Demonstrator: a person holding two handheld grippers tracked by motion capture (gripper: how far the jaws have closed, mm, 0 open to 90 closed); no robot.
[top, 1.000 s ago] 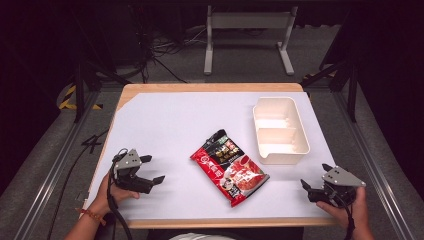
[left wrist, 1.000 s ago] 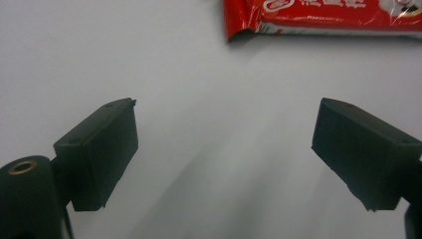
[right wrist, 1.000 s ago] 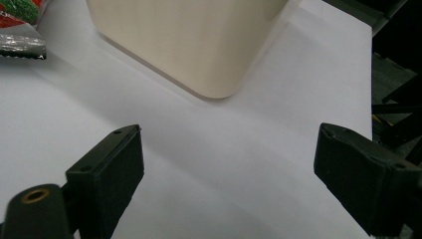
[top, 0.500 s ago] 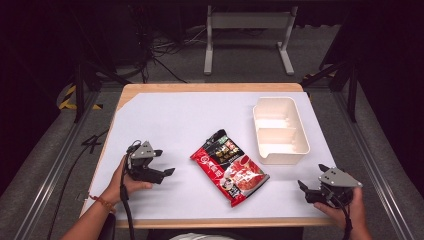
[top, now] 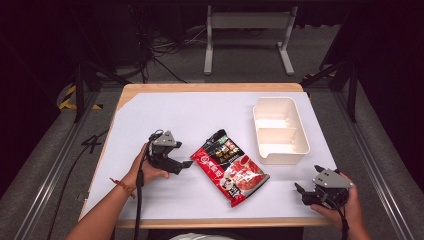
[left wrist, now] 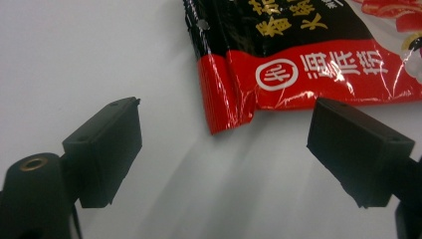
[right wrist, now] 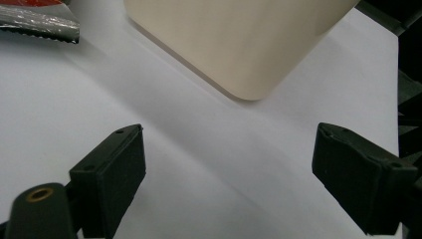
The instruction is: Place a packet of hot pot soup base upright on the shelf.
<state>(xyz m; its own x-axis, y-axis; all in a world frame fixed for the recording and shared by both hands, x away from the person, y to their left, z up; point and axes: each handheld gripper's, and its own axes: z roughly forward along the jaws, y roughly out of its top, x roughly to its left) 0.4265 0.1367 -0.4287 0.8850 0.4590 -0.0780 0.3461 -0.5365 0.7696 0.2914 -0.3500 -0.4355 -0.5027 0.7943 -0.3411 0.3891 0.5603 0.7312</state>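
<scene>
The flat red-and-black plastic food pouch lies on the white sheet covering the wooden table, at the lower centre of the high view. The cream plastic tray with 2 compartments stands to the upper right of it, near but apart. The left black two-jaw gripper sits just left of the pouch's left edge, at centre left of the frame. The right black two-jaw gripper is at the lower right, below the tray and right of the pouch, well apart from both. In the left gripper view, the pouch's corner lies between and just beyond the 2 jaws.
</scene>
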